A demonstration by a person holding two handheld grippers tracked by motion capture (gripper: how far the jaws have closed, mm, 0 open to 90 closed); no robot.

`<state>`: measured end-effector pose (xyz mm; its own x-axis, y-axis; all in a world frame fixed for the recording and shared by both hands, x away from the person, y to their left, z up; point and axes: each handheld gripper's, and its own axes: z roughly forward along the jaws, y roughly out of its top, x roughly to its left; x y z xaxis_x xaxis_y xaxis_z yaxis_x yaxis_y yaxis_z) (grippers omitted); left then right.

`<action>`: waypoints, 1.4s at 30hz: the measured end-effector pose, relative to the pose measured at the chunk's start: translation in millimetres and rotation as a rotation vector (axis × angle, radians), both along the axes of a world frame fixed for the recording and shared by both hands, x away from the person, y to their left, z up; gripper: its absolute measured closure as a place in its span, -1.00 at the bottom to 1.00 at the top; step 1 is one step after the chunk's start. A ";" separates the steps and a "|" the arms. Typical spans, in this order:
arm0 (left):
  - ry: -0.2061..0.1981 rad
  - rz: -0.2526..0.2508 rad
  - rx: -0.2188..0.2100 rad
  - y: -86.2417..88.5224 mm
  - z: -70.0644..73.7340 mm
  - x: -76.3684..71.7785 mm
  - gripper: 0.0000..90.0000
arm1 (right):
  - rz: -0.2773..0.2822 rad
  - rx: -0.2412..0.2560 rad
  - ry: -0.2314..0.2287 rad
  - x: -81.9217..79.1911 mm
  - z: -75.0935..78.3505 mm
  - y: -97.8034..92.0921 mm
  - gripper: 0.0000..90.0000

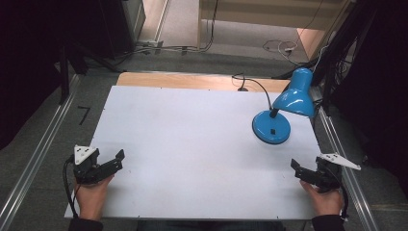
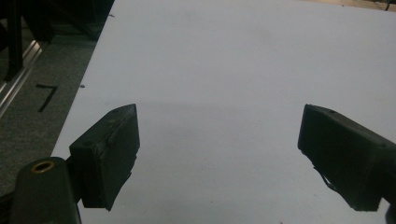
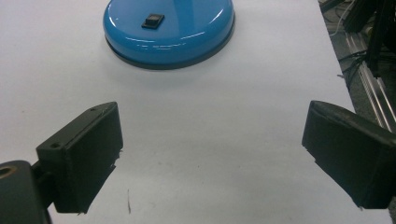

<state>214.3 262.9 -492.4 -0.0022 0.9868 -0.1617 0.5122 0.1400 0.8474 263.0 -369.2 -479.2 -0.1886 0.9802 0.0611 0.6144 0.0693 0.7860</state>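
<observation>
the only mark that reads is a black "7" [image 1: 84,114] on the grey floor beside the table's left edge, out past the left gripper's fingers; the lamp carries no legible label.

the white tabletop [image 1: 192,144] is bare apart from faint scuffs, with a strip of light wood [image 1: 192,80] along its far edge. grey carpet, metal rails [image 1: 33,163] and loose cables [image 1: 279,47] surround it, and the room's sides are dark.

the blue desk lamp [image 1: 284,113] stands upright ahead of the right gripper's fingers, near but apart from them. it has a glossy round base [image 3: 169,28] with a small black switch [image 3: 153,20], a thin black neck and a domed shade tilted down.

the left gripper [image 1: 108,163] has its fingers spread wide over bare tabletop, holding nothing. the right gripper [image 1: 303,172] likewise has its fingers spread wide and empty, the base straight ahead between them.
</observation>
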 end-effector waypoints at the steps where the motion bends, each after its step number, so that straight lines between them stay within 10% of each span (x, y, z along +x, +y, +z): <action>1: 0.000 0.000 0.000 0.0 0.0 0.0 -0.71 | 0.004 0.004 -0.007 -1.5 0.9 -0.9 -0.88; 25: 0.004 -0.001 0.007 -1.0 -0.7 0.7 -0.71 | 0.043 0.012 -0.072 4.1 3.8 11.8 -0.75; 42: 0.010 -0.007 0.012 -2.2 -1.3 1.9 -0.71 | 0.044 0.008 -0.025 19.4 6.0 24.2 -0.73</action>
